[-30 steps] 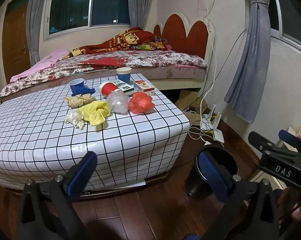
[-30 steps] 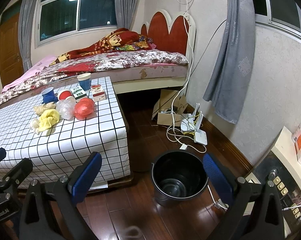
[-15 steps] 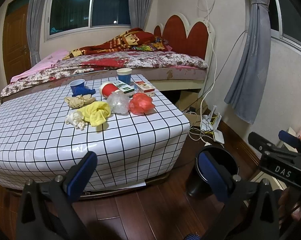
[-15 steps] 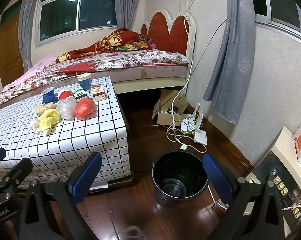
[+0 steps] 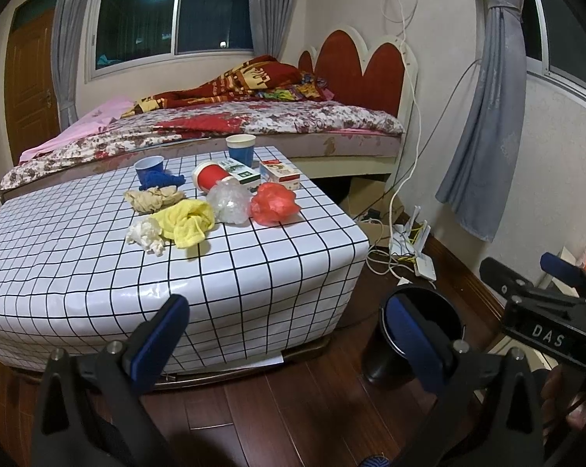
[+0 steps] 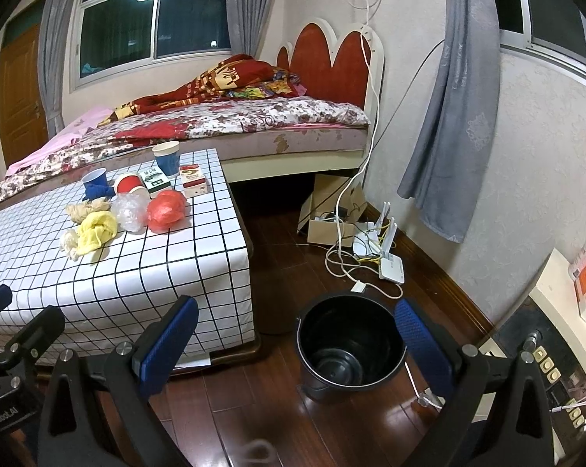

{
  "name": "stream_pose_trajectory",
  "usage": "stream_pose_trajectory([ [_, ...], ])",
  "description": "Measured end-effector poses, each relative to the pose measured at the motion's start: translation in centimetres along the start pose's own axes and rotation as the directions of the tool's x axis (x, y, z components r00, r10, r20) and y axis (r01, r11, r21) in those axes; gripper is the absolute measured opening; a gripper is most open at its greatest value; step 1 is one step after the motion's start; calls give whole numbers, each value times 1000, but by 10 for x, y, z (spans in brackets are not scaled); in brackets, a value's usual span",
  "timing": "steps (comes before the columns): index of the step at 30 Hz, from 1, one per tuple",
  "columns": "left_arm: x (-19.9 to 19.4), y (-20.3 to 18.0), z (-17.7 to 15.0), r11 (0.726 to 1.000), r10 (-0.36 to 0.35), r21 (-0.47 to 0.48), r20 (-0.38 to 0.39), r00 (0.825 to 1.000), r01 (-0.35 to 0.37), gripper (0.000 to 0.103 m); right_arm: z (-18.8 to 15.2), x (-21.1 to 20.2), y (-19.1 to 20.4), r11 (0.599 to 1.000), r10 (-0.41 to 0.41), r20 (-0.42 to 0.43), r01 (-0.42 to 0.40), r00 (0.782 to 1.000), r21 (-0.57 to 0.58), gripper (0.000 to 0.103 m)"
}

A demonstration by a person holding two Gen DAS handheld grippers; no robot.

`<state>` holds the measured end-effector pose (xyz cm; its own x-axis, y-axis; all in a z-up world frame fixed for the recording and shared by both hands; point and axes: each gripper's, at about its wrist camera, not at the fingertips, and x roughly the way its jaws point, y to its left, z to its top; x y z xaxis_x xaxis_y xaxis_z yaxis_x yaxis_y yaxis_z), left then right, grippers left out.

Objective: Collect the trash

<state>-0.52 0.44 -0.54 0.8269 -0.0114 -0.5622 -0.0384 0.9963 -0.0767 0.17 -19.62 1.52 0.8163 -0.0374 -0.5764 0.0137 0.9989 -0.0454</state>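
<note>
Trash lies on the checked table (image 5: 98, 272): a red plastic bag (image 5: 274, 203), a clear plastic bag (image 5: 230, 203), a yellow rag (image 5: 188, 221), white crumpled paper (image 5: 145, 234), brown crumpled paper (image 5: 153, 198), a tipped red cup (image 5: 209, 176), blue cups and small boxes. The same pile shows in the right wrist view, with the red bag (image 6: 167, 210) nearest the table's edge. A black bin (image 6: 349, 346) stands on the floor right of the table; it also shows in the left wrist view (image 5: 441, 311). My left gripper (image 5: 287, 334) and right gripper (image 6: 297, 338) are open, empty and well short of the table.
A bed (image 6: 234, 124) stands behind the table. Cables, a router (image 6: 390, 266) and a cardboard box (image 6: 328, 218) lie on the wooden floor by the wall. A grey curtain (image 6: 448, 116) hangs at the right. A white shelf with bottles (image 6: 581, 272) is at the far right.
</note>
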Motion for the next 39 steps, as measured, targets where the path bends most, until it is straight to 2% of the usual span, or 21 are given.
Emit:
stream_pose_trajectory([
  [16,3,-1,2,1000,7,0,0,1000,-7,102,-1,1,2,1000,1,-1,-1,1000,0,102],
  [21,8,8,2,1000,26,-17,-1,1000,-26,102,-5,8,6,999,34,6,-34,999,-5,102],
  [27,21,50,-2,993,93,-74,0,996,-93,102,-3,23,22,992,112,64,-108,992,-69,102],
  [31,42,90,-2,982,158,-100,-27,987,-160,97,3,48,44,977,173,-11,-173,985,-124,102],
  [35,67,127,2,967,209,-138,-52,977,-214,86,15,77,73,959,244,-33,-246,969,-137,102],
  [39,94,152,9,954,232,-177,-73,970,-242,85,31,114,109,943,280,-42,-283,959,-178,100],
])
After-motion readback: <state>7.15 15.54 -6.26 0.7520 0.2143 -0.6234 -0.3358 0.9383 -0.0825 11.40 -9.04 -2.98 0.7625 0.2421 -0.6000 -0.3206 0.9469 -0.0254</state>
